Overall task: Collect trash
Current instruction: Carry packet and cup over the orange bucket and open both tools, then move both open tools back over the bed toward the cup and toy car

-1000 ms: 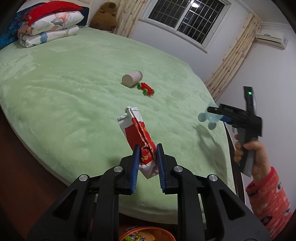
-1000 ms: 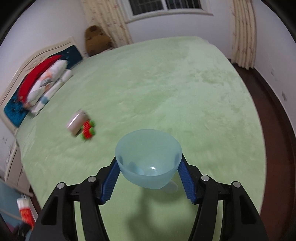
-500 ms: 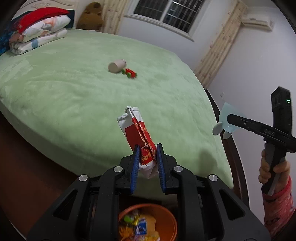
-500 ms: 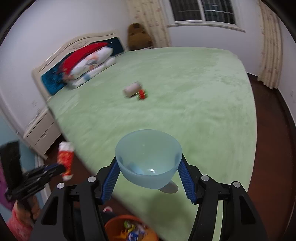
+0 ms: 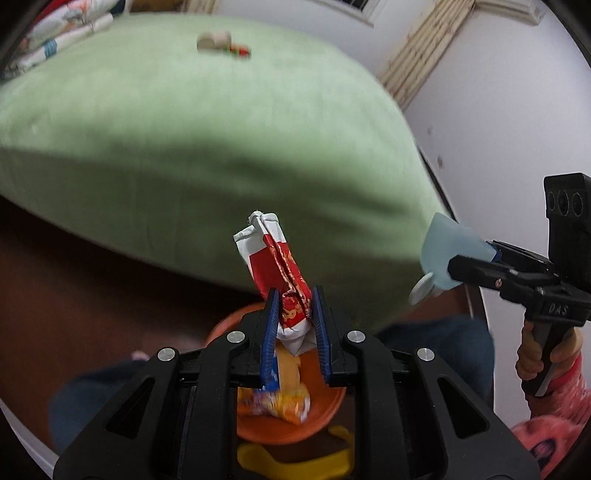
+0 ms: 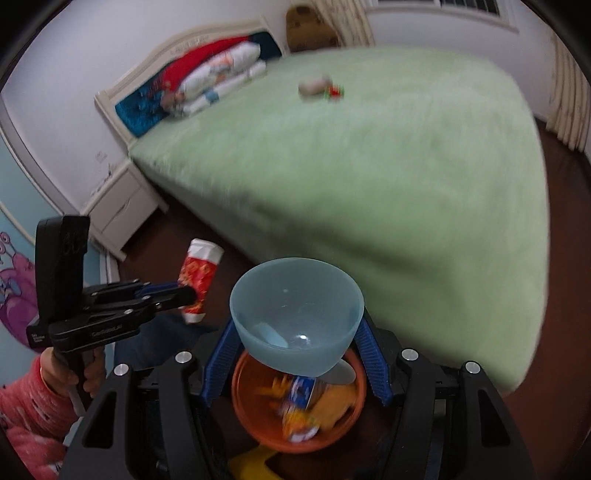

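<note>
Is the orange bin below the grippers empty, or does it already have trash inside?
Not empty: the orange bin already holds crumpled yellow and blue wrappers.

Home bedroom indicated. Large bed (image 6: 406, 177) covered with green plush blanket; white carved headboard (image 6: 147, 70) set against wall. Folded quilts and pillows (image 6: 214, 81) stacked at head end. White bedside cabinet (image 6: 118, 206) placed beside bed. Barred window (image 6: 461, 9) flanked by pale curtains (image 5: 424, 55). Dark wooden floor (image 6: 565, 206) seen around bed.
</note>
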### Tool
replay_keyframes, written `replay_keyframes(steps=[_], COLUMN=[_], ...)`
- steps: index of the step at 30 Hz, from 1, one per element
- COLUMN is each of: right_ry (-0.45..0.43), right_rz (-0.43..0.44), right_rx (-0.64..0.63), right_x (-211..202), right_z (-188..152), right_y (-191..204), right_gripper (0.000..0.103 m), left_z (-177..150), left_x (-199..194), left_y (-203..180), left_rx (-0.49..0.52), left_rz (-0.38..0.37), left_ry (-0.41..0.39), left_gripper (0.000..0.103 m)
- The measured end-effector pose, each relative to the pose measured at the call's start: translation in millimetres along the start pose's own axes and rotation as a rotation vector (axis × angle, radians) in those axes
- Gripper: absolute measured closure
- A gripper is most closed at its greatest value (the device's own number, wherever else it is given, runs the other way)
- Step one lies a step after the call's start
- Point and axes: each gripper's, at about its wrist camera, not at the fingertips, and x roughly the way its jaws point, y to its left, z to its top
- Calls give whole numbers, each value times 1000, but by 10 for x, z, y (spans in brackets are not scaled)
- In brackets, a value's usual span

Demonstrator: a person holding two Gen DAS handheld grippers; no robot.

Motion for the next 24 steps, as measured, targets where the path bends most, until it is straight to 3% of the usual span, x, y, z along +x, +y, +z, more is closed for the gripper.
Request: replay_keyframes(steps=[10,12,13,15,16,20,24], right_ry=[272,312,317,295,290,249,227], right_rz=[29,37,30,-3,-3,13,20], right_rx=[103,113,117,133,141,201,213], right_x=[873,988,1017,1008,996,880,826], right_z=[-680,-769,-787,-799,-794,-715,-619], right_y=[-160,-170,-174,-245,-263,-412,-400], right_gripper=[42,36,25,19,19,17,16], left_z=[-697,-758,-781,-792,-781,-746,-705], left_x=[862,995,1057,1084,1067,991,924], left_y=[70,131,180,245,276,280,239], left_rx=[-55,-84,-107,-132,-140,-129,-112], left_rz=[7,10,26,58,77,122,145], left_ry=[258,308,327,328,314,286,267], left_gripper=[84,73,69,44,39,27,23])
